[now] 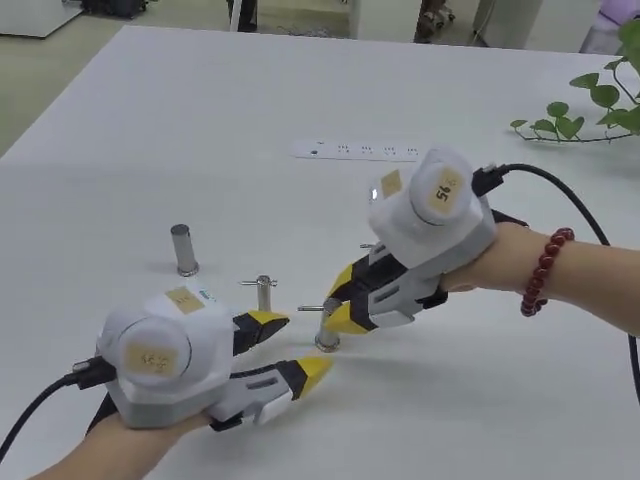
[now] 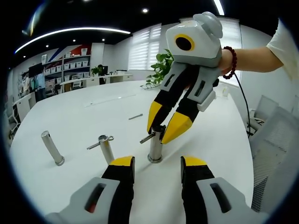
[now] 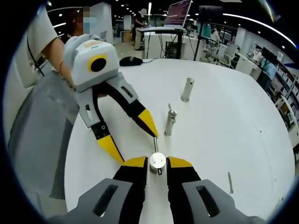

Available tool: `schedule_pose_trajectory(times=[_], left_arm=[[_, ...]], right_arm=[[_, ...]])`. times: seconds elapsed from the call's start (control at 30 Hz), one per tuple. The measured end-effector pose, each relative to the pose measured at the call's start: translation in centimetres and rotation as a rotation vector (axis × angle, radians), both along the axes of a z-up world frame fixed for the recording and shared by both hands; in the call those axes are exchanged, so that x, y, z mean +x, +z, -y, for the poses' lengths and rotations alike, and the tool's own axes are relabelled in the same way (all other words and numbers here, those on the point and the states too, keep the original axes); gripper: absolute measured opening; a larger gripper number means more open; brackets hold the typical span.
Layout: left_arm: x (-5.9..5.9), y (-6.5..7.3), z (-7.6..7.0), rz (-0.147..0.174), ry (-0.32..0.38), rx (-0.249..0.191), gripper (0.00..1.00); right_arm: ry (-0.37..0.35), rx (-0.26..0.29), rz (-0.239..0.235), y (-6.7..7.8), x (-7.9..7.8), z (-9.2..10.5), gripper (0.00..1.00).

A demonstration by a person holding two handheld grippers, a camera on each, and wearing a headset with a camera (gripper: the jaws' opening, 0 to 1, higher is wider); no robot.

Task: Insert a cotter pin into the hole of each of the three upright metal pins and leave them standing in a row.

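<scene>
Three upright metal pins stand in a row on the white table. The far pin [image 1: 182, 250] has no cotter pin. The middle pin [image 1: 264, 292] has a cotter pin [image 2: 99, 142] through its top. The near pin [image 1: 327, 338] also carries a cotter pin [image 1: 310, 308], whose end sticks out to the left. My right gripper [image 1: 343, 303] comes in from the right, its jaws closed against both sides of that pin's top [image 3: 158, 161]. My left gripper [image 1: 292, 345] is open just in front of the near pin [image 2: 155, 147], holding nothing.
A white power strip [image 1: 360, 151] lies further back on the table. A potted plant's leaves [image 1: 590, 110] hang in at the far right. One loose cotter pin [image 2: 136, 116] lies on the table beyond the pins. Cables trail from both grippers.
</scene>
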State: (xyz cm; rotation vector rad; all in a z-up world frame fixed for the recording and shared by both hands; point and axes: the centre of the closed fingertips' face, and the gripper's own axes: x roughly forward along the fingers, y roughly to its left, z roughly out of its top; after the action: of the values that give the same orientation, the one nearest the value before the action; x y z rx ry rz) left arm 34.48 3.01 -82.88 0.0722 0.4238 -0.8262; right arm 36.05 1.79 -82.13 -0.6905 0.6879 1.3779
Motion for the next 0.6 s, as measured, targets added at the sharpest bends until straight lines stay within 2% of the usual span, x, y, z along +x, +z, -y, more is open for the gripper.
schedule_pose_trajectory(times=[0.37,0.6], left_arm=[[-1.3,1.0,-0.1,0.021,-0.040,-0.023,0.45],[-2.5,1.1,-0.8,0.015,-0.046,-0.024,0.46]], right_arm=[[-0.015,0.018,-0.005,0.0,0.2,-0.2,0.14],[-0.024,0.024,-0.004,0.1,0.2,-0.2,0.13]])
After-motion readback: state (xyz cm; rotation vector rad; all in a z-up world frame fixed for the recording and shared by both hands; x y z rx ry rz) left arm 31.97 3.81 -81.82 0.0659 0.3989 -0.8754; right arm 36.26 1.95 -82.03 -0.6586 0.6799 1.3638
